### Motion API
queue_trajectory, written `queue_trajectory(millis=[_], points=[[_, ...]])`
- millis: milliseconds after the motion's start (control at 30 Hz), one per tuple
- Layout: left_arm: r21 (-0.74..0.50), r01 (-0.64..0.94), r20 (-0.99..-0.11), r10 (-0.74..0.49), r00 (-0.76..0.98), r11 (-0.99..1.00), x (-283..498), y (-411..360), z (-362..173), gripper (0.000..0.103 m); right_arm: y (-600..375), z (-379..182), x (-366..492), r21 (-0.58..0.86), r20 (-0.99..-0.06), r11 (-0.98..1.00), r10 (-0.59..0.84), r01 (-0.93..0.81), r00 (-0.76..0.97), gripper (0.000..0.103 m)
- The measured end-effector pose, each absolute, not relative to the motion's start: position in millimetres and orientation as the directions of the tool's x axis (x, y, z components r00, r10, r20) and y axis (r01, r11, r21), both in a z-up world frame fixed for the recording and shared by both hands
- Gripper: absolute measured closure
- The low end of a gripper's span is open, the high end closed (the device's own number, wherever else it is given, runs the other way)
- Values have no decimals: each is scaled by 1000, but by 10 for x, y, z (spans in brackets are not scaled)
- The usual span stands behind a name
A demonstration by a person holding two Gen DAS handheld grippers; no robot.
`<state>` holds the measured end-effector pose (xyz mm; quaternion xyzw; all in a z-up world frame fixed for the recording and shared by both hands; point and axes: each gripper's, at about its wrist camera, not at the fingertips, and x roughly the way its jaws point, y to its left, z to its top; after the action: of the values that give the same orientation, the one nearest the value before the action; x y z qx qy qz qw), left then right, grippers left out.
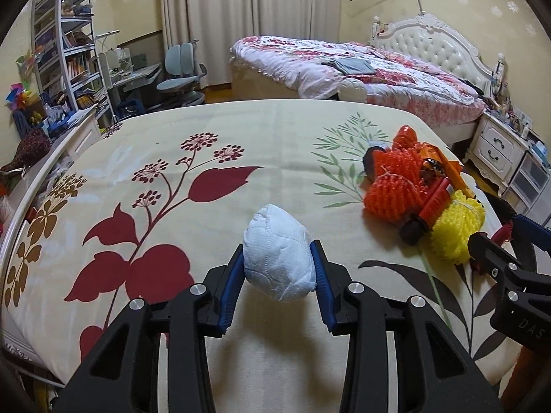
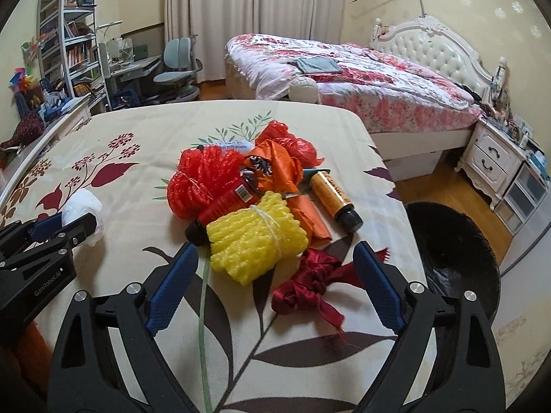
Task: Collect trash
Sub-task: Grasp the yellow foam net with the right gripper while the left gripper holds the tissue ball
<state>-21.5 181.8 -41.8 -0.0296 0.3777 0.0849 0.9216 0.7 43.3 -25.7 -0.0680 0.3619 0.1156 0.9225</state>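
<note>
My left gripper [image 1: 277, 249] is shut on a crumpled white paper wad [image 1: 279, 268], held above the floral tablecloth [image 1: 172, 130]. From the right wrist view that gripper [image 2: 65, 227] and its wad [image 2: 82, 203] sit at the left edge. My right gripper [image 2: 274, 247] stands open just before the trash pile. A yellow foam net [image 2: 255, 237] and a dark red ribbon [image 2: 310, 285] lie between its spread fingers, untouched. Behind them are a red foam net [image 2: 203, 179], a red tube [image 2: 224, 206], an orange bottle with a black cap [image 2: 332, 196], an orange wrapper [image 2: 272, 161] and a red plastic bag [image 2: 292, 141].
A bin lined with a black bag [image 2: 454, 247] stands on the floor off the table's right edge. Beyond the table are a bed [image 2: 361, 82], a white nightstand [image 2: 489, 158], a desk chair [image 2: 179, 65] and a bookshelf [image 2: 72, 34].
</note>
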Motion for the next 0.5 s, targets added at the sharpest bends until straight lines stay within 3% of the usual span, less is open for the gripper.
queue_trajectory(millis=[300, 367, 500], points=[[1, -186, -702, 133, 700, 983, -213, 1919, -481, 64, 551, -407, 166, -87, -711, 962, 122, -259, 693, 16], [-5, -180, -706, 124, 697, 984, -198, 1908, -496, 64, 551, -427, 180, -88, -718, 960, 124, -266, 685, 37], [-4, -172, -712, 118, 693, 985, -178, 1863, -513, 64, 525, -435, 171, -62, -724, 957, 153, -284, 672, 45]])
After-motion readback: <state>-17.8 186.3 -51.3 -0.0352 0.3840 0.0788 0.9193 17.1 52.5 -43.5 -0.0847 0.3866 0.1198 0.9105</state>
